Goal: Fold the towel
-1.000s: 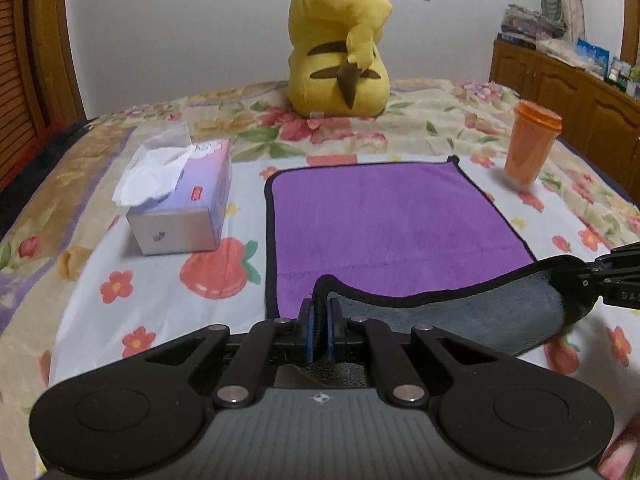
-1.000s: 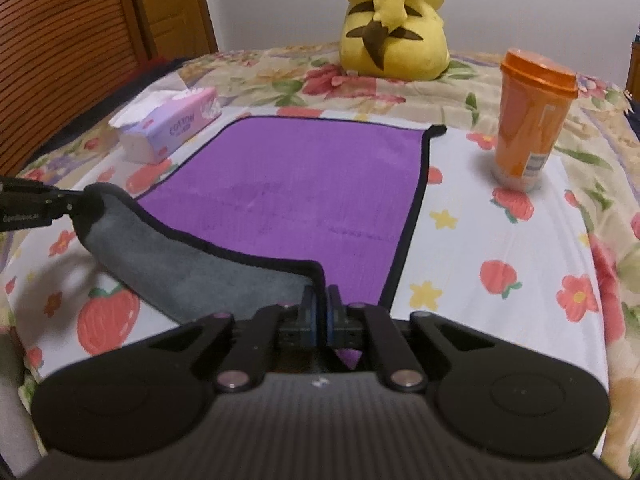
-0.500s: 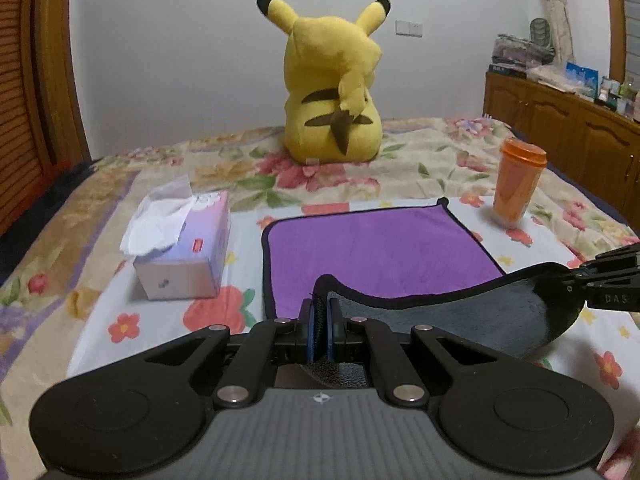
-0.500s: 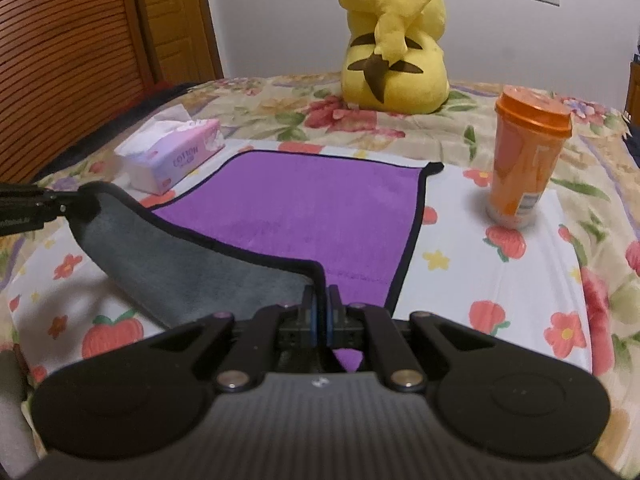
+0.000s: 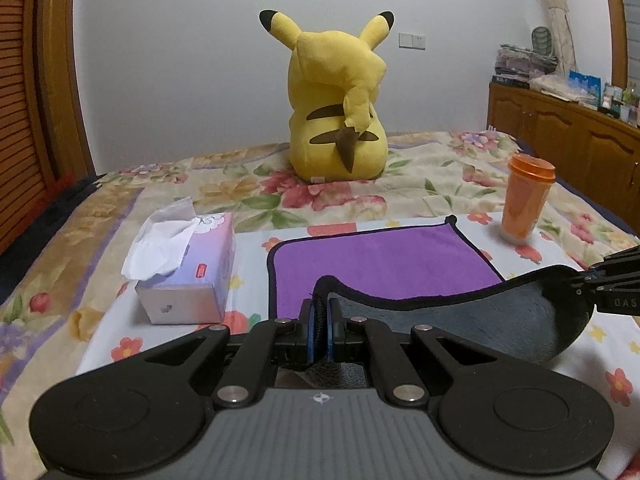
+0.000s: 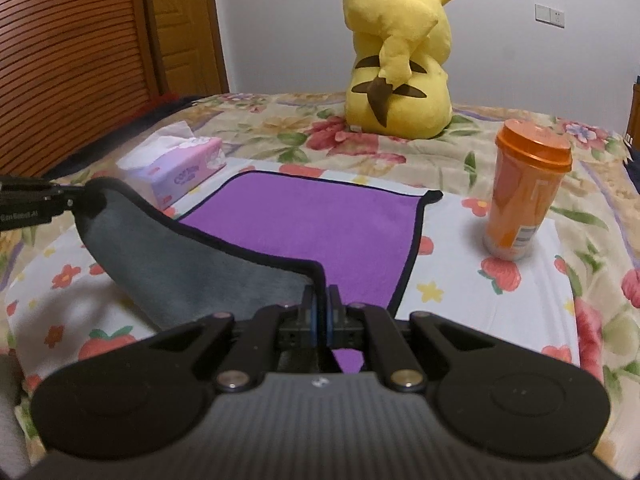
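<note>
Left wrist view: left gripper [image 5: 319, 322] and, at 3 o'clock, right gripper [image 5: 576, 285] each clamp a raised near corner of the towel [image 5: 384, 258].

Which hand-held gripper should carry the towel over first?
Neither; left hand-held gripper and right hand-held gripper each pinch a near corner of the purple towel, so probably both together.
</note>
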{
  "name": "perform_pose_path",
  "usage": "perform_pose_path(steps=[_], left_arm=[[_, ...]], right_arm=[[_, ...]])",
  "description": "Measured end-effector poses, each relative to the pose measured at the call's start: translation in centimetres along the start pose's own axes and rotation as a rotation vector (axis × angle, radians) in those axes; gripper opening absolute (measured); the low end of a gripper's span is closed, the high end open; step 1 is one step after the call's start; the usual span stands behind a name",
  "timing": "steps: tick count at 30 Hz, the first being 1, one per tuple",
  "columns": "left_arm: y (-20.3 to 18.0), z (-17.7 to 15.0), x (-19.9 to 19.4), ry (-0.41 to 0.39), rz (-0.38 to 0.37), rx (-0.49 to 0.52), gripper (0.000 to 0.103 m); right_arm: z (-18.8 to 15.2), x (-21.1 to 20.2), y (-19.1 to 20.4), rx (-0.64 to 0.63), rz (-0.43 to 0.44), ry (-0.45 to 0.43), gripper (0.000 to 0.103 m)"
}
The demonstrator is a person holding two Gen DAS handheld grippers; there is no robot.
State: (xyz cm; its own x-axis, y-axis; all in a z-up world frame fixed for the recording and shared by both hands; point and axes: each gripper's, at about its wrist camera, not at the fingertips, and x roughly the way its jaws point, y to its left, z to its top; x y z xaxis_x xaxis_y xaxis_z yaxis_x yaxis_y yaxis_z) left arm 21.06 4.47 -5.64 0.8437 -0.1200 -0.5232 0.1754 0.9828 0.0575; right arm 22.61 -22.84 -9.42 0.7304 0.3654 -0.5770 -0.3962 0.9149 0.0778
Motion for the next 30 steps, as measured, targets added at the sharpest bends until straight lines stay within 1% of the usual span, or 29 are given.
perform_pose_path(steps=[13,24,30], left_arm=[[0.2,0.4,1.7,-0.002,0.001,0.010,0.009],[0.6,0.3,4.9,0.027,0.000,0.026,0.008],[0.7,0.2,5.9,0.028,0.007,0.036,0.008]], right_arm=[[0.1,1.7,-0.6,-0.029,-0.013,0.008,0.005],[0.0,3.8,-1.1,-0.063,-0.029,0.029,0.005],[0.0,4.6,-1.3,-0.081,-0.032,0.012,0.005]])
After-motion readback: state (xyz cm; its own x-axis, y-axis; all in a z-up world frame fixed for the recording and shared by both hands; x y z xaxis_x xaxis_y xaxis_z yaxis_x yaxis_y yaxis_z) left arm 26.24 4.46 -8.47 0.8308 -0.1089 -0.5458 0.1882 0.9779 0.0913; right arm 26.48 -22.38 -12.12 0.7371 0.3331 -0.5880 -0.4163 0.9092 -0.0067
